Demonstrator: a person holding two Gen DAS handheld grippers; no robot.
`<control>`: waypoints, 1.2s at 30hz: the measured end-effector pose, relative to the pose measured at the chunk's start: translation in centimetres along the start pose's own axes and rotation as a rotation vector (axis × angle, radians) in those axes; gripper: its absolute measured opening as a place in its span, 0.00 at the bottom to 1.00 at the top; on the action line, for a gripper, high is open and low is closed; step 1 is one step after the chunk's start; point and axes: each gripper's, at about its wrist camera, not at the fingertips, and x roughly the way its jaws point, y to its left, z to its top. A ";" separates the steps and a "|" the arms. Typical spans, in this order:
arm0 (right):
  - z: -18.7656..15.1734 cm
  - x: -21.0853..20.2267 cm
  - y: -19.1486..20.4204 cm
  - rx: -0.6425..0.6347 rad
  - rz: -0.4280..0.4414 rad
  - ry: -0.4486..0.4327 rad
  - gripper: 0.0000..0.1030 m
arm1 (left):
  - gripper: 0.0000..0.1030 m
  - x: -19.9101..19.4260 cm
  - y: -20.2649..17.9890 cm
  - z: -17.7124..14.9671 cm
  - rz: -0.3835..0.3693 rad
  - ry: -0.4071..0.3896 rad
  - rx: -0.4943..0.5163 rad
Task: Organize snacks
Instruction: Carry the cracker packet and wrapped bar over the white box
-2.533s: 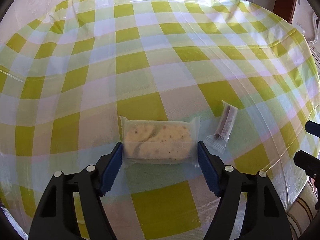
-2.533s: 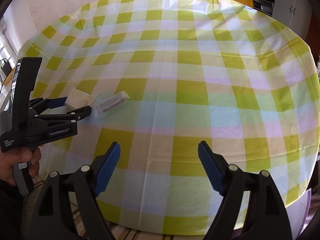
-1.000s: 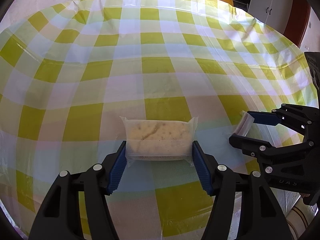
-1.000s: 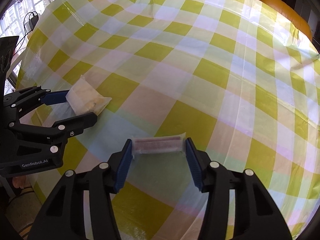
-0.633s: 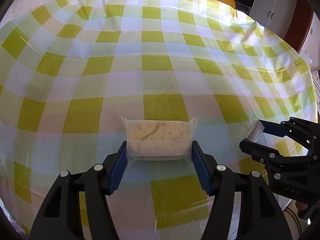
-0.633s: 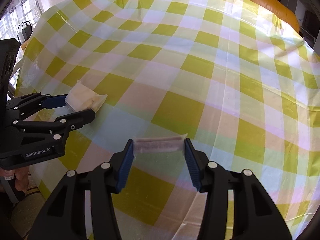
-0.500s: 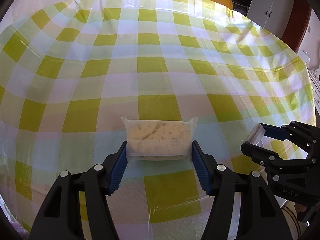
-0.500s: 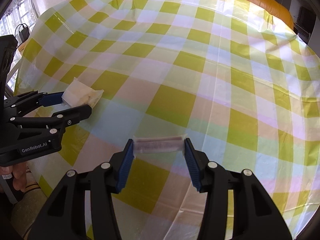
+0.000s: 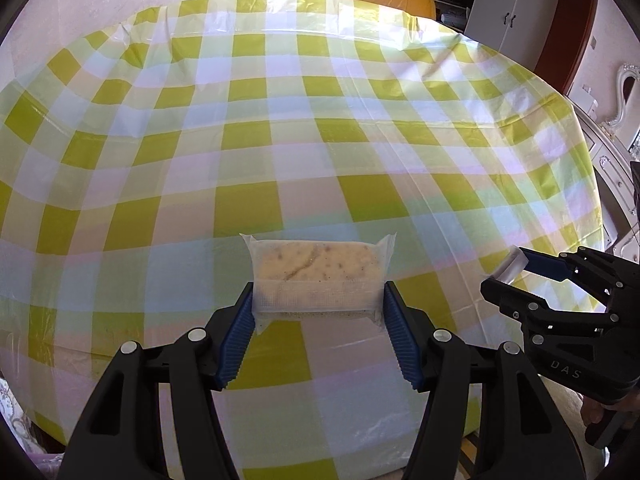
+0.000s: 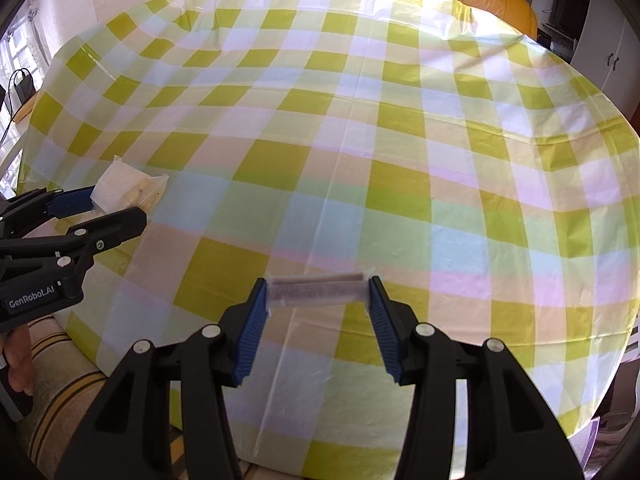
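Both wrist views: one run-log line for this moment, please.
left gripper: shut on cracker pack | right gripper: shut on thin snack stick | both above checked tablecloth

Both fisheye views were bright with soft daylight, and the glossy yellow-and-white checked plastic tablecloth (image 9: 320,152) threw back pale pink and bluish sheen across its middle squares. In the right wrist view a window (image 10: 18,60) at the far left edge was blown out to white. Shadows were faint; only weak shade lay under the black two-finger left gripper (image 9: 319,316). Straight check lines bowed strongly toward the rims, and the corners fell into black vignette. The narrow clear-wrapped dark snack stick (image 10: 318,290) looked slightly smeared by motion, while the clear-wrapped pale speckled biscuit packet (image 9: 319,272) stayed sharp. Far furniture was soft and hazy
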 end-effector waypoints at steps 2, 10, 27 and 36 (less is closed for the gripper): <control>-0.7 -0.5 -0.6 0.018 -0.008 -0.001 0.49 | 0.58 -0.4 -1.1 -0.2 -0.013 0.001 0.015; -3.7 -2.9 -3.3 0.087 -0.053 -0.004 0.49 | 0.58 -1.6 -5.4 -1.1 -0.063 0.003 0.076; -10.3 -8.7 -9.2 0.223 -0.156 -0.026 0.49 | 0.58 -3.3 -15.5 -3.4 -0.203 0.045 0.227; -14.1 -11.2 -12.5 0.303 -0.207 -0.030 0.49 | 0.58 -3.8 -21.0 -4.8 -0.279 0.086 0.303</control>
